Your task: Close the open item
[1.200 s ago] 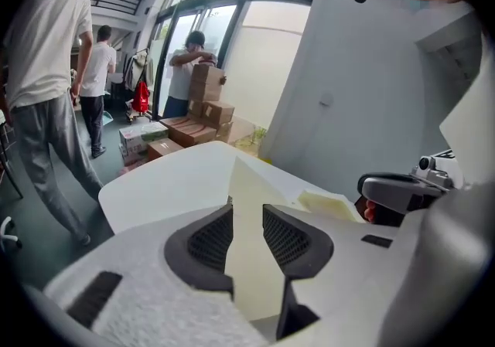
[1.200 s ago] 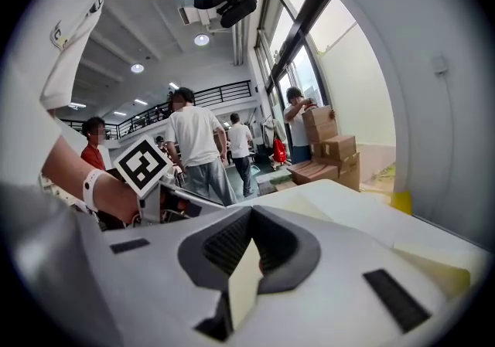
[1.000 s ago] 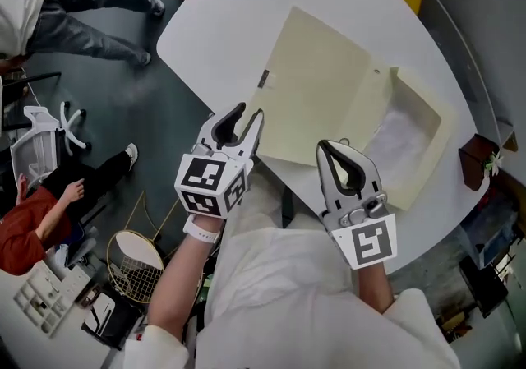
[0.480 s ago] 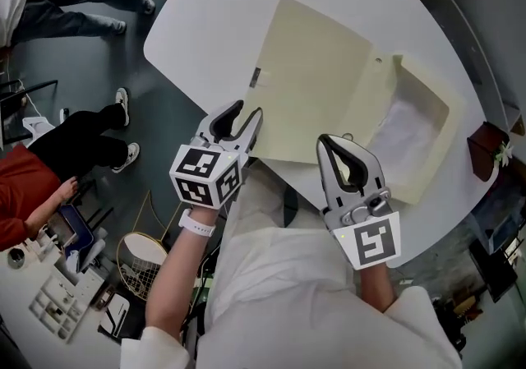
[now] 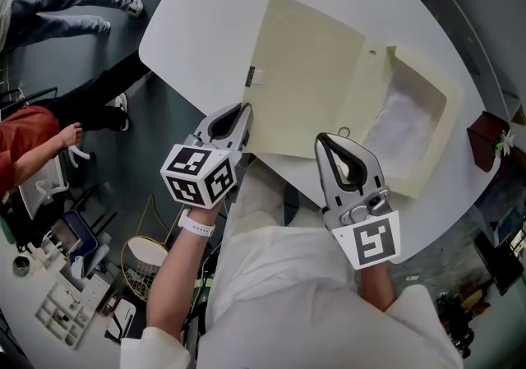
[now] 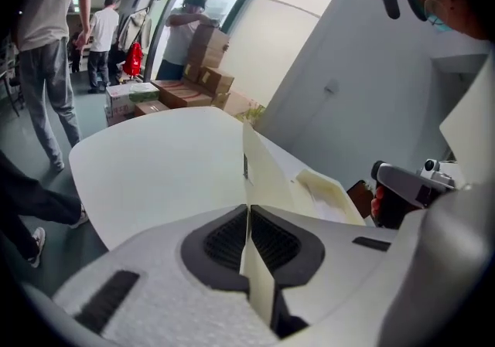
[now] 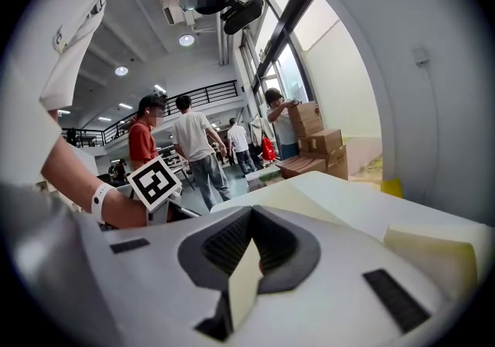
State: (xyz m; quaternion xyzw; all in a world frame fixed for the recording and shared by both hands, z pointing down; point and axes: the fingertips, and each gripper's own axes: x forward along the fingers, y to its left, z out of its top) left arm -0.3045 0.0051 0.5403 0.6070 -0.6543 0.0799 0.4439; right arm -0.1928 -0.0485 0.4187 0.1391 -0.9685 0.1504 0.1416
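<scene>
- The left gripper [image 5: 243, 111] stood with its jaws apart a moment ago; now they are closing on the near left edge of the lid [image 5: 304, 80] — its cream card sits pinched between the pads in the left gripper view.
- The right gripper [image 5: 333, 145] is clenched on the lid's near edge too, lower centre of the head view.
- The box [image 5: 427, 149] lies open on the white tabletop [image 5: 205, 22], lid flat to its left — with both edges held, lifting and folding it over looks ready to begin.
</scene>
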